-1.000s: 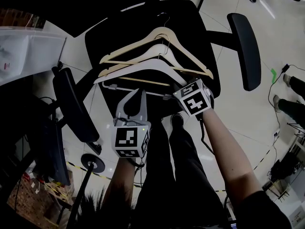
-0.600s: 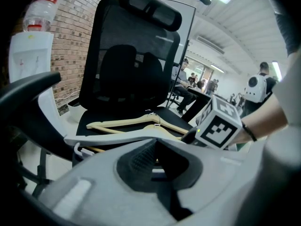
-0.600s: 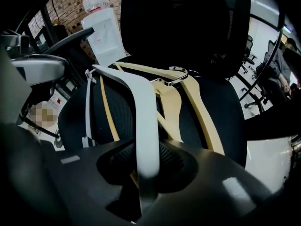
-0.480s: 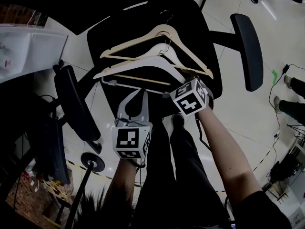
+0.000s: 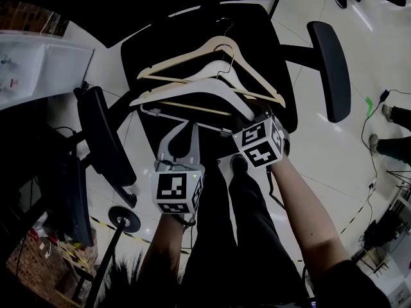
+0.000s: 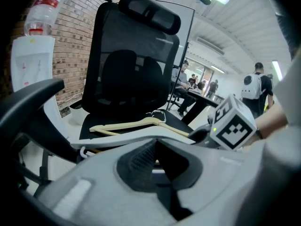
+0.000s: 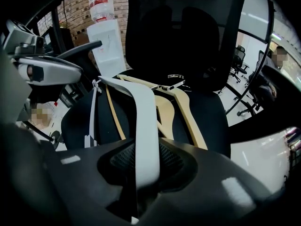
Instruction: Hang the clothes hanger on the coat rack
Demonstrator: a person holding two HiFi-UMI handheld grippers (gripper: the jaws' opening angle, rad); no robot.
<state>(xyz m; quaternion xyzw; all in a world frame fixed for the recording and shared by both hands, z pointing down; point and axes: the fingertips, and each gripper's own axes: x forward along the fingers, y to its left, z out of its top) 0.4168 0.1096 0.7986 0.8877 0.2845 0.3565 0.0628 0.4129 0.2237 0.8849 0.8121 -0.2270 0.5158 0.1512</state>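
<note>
Dim, high contrast; floor [image 5: 359, 63] glare; fisheye edges bent, vignetted; foreground seemingly soft

On the black mesh office chair's seat [image 5: 257, 37] the white plastic clothes hanger [image 5: 186, 92] lies before and partly over the pale wooden hanger [image 5: 186, 55], the right tongs [image 5: 249, 117] around its right arm, the left tongs [image 5: 185, 133] just before it, further left.

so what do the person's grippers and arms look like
The left gripper is pale grey plastic with curved jaws. The right gripper is dark grey, its jaws having just been closing round a white clothes hanger. Each carries a white cube with black square markers. Both forearms are bare.
</note>
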